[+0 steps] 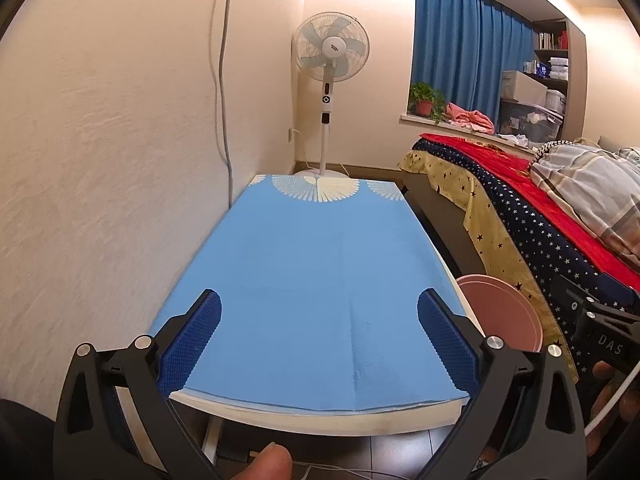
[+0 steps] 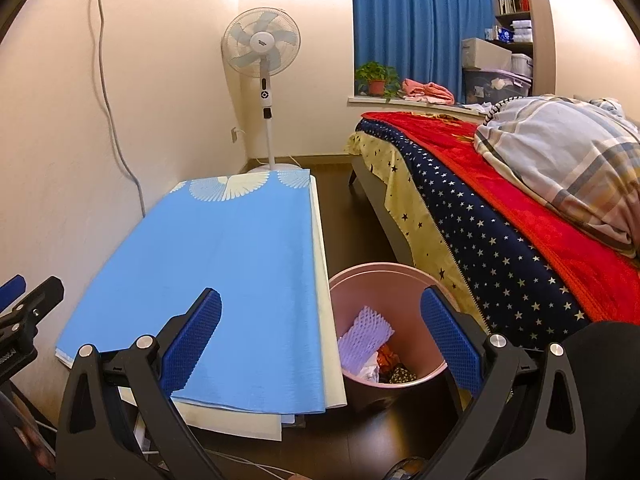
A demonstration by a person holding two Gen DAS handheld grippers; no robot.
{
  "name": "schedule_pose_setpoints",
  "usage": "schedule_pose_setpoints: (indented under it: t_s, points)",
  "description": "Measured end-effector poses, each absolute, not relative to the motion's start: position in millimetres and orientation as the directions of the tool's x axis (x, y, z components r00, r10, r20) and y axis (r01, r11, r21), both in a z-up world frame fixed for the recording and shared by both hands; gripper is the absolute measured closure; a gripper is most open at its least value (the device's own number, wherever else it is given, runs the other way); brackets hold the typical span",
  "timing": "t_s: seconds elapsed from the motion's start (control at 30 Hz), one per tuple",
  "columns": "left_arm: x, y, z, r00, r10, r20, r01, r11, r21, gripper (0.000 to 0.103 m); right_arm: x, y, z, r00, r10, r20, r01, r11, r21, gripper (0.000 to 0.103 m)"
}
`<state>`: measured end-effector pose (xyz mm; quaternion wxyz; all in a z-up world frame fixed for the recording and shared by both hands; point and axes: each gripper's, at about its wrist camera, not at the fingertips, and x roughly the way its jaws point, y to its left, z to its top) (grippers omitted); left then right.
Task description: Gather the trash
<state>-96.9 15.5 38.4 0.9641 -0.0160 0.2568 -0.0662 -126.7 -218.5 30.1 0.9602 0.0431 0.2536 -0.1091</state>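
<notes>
White letters "DAS" stand on the right tongs' black body (image 1: 610, 340).

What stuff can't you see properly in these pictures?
- Pink bin: in the left wrist view, the table edge hides its inside.
- Trash at the bin's bottom: right wrist view, too jumbled and rim-hidden.
- Shelf items: too small.

The left claw (image 1: 319, 334) fills the lower part of its own view, blue-padded jaws spread wide with nothing between them, tilted downward. A fingertip (image 1: 272, 462) shows at the bottom edge. The right claw (image 2: 320, 334) likewise stands wide and empty, angled down, in the lower frame.
</notes>
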Motion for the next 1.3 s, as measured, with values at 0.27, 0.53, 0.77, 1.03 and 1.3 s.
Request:
schedule_pose_setpoints:
  t_s: [0.27, 0.53, 0.77, 1.03, 1.3]
  points:
    - [-96.4, 13.7, 30.9, 0.844, -0.158, -0.513, 0.134, 0.987, -0.083, 0.008, -123.1, -214.9, 23.8, 0.831, -0.196, -0.520, 0.239, 0.971, 0.017, 0.005]
    - [-95.3, 11.0, 27.2, 0.839, -0.157, -0.521, 0.134, 0.988, -0.082, 0.008, -120.9, -215.5, 22.1, 0.830, -0.198, -0.521, 0.237, 0.971, 0.009, 0.005]
    - [-95.9, 9.6, 26.4, 0.836, -0.159, -0.525, 0.136, 0.987, -0.083, 0.008, -119.8, -213.8, 20.9, 0.827, -0.200, -0.525, 0.235, 0.972, 0.001, 0.005]
    - [-96.0, 7.4, 26.2, 0.831, -0.160, -0.532, 0.140, 0.987, -0.079, 0.008, -120.2, -214.7, 21.7, 0.829, -0.200, -0.521, 0.237, 0.971, 0.005, 0.005]
    - [-96.2, 7.3, 24.7, 0.828, -0.162, -0.536, 0.141, 0.987, -0.081, 0.008, -120.4, -214.7, 21.9, 0.830, -0.201, -0.521, 0.237, 0.971, 0.004, 0.005]
